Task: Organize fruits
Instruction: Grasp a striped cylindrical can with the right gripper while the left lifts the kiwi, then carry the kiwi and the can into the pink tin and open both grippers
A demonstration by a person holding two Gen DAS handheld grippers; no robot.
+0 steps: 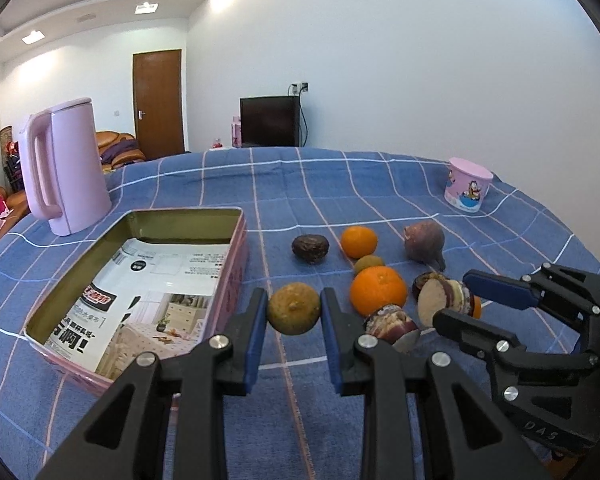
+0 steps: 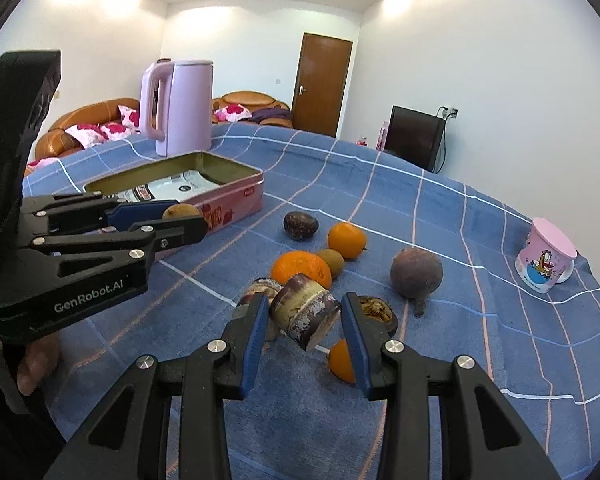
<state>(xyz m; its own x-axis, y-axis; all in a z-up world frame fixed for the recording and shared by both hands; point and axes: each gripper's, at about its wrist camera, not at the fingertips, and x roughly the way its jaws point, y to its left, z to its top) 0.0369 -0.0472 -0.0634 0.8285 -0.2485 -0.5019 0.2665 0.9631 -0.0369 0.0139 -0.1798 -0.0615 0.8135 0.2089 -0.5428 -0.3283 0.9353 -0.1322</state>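
Note:
My left gripper [image 1: 294, 314] is shut on a round yellow-green citrus [image 1: 294, 308], just right of the pink tin box [image 1: 236, 240]; the right wrist view shows this grip [image 2: 168, 220] in front of the tin [image 2: 236, 196]. My right gripper [image 2: 305, 322] is shut on a purple-brown cut fruit chunk [image 2: 304, 312], tilted over the cloth. From the left wrist view that gripper [image 1: 464, 308] enters from the right with the chunk [image 1: 444, 300]. Loose on the cloth lie two oranges [image 2: 347, 240] [image 2: 300, 268], a kiwi [image 2: 332, 262], a dark passion fruit [image 2: 300, 225] and a round purple fruit [image 2: 416, 272].
A pink kettle [image 1: 64, 168] stands behind the tin, which is lined with printed paper. A pink cartoon cup [image 2: 546, 256] sits far right on the blue checked cloth. An opened dark fruit [image 2: 376, 310] and an orange piece [image 2: 340, 360] lie beside my right fingers. A person's hand [image 2: 36, 364] shows at lower left.

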